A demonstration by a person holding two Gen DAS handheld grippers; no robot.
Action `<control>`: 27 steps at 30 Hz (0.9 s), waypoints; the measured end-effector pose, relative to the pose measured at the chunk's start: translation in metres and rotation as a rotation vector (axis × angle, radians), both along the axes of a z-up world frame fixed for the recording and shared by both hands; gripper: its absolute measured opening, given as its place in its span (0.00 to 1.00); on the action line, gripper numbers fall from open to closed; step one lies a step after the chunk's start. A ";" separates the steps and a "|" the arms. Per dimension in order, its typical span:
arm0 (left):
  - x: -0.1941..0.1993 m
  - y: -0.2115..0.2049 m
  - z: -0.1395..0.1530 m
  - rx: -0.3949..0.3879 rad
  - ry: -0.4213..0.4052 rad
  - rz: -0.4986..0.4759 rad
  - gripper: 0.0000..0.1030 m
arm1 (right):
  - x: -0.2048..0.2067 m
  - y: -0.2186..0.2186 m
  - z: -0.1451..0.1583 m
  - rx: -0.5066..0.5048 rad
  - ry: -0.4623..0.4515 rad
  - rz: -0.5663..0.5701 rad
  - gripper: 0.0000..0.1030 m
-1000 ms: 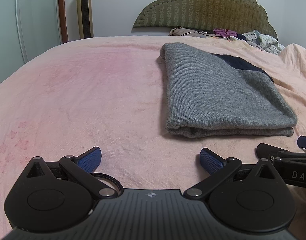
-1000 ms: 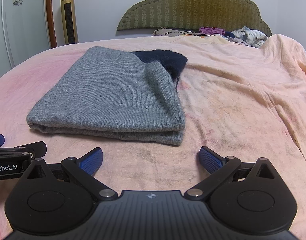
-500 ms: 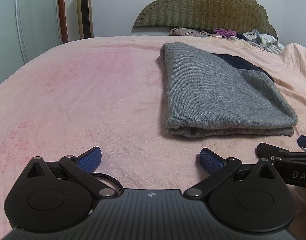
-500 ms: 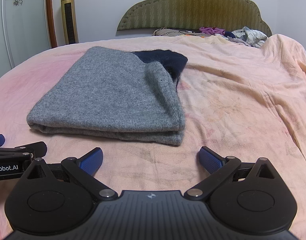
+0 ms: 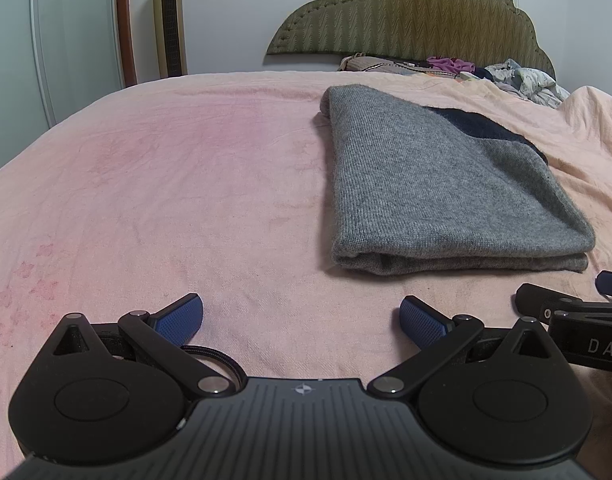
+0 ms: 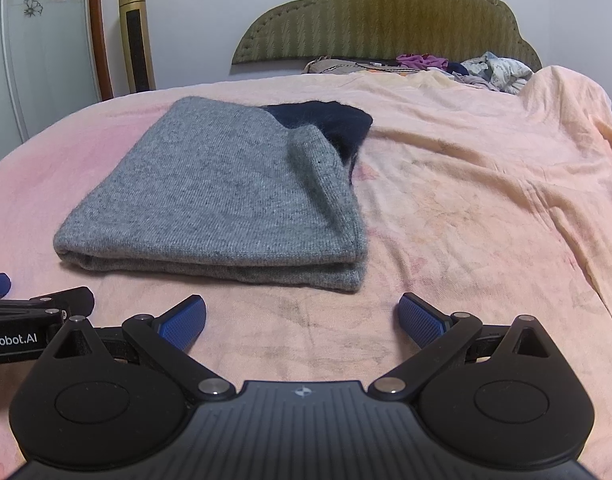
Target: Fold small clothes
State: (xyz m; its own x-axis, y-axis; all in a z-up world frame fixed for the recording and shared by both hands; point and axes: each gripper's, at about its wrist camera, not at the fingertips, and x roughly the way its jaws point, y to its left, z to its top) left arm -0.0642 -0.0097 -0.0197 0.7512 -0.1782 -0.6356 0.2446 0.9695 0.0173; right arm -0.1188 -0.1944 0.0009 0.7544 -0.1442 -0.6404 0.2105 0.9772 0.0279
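Grey knit: the folded sweater [image 5: 446, 184] lies flat on the bed, ahead of and to the right of the left gripper [image 5: 302, 316], and ahead of and slightly left of the right gripper [image 6: 302, 314]; its near folded edge sits just beyond both sets of fingertips, touching neither.
Dark part: a navy panel [image 6: 326, 120] shows at the sweater's far end, beyond the grey layers.
Fold state: it looks already folded into a stacked rectangle, two or three layers visible at the near edge; I judge the fold done or nearly so.
Left gripper: jaws spread wide, holding nothing, blue pads [image 5: 178, 318] low over the sheet.
Right gripper: jaws likewise wide and empty; its side shows at the right edge of the left view, just beside the left gripper.
Pink sheet [image 5: 166, 184]: soft and slightly wrinkled, more rumpled to the right of the right gripper.
Clothes pile [image 6: 478, 68]: loose garments far ahead by the headboard [image 6: 386, 16], well apart from the sweater.
Risk, layers: a pinch at the near edge might catch only the top layer, so lifting would peel the stack open.
Risk, sheet: pads coming in low could grab the sheet along with the knit and drag both.
Risk, slip: the loose knit may sag or slide if the two grippers pull unevenly.
Risk, collision: the grippers sit close side by side and could knock each other.
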 end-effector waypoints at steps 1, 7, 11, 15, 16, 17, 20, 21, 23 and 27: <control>0.000 0.000 0.000 0.000 0.000 0.000 1.00 | 0.000 0.000 0.000 0.001 0.000 0.000 1.00; 0.000 0.000 0.000 0.000 0.000 0.000 1.00 | -0.001 -0.001 0.000 -0.002 0.000 0.001 1.00; 0.000 0.000 0.000 0.000 0.000 0.000 1.00 | -0.001 -0.001 0.000 -0.005 0.001 0.002 1.00; 0.000 0.000 0.000 0.000 0.000 0.000 1.00 | -0.001 -0.001 0.000 -0.006 0.001 0.002 1.00; 0.000 0.000 0.000 0.000 0.000 0.000 1.00 | -0.001 0.000 0.000 -0.007 0.001 0.002 1.00; 0.000 0.000 0.000 0.000 0.000 0.000 1.00 | -0.001 0.000 0.000 -0.008 0.002 0.002 1.00; 0.000 0.000 0.000 0.001 0.000 0.000 1.00 | -0.001 0.000 0.000 -0.007 0.002 0.002 1.00; 0.000 0.000 0.000 0.001 0.000 0.000 1.00 | -0.001 0.000 0.000 -0.007 0.002 0.002 1.00; 0.000 0.000 0.000 0.001 0.000 0.000 1.00 | -0.001 0.000 0.000 -0.007 0.002 0.002 1.00; 0.000 0.000 0.000 0.001 0.000 0.000 1.00 | -0.001 0.000 0.000 -0.008 0.002 0.002 1.00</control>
State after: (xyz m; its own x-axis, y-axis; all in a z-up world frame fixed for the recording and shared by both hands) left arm -0.0640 -0.0097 -0.0197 0.7513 -0.1778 -0.6355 0.2448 0.9694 0.0182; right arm -0.1195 -0.1947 0.0008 0.7537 -0.1473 -0.6405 0.2083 0.9779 0.0202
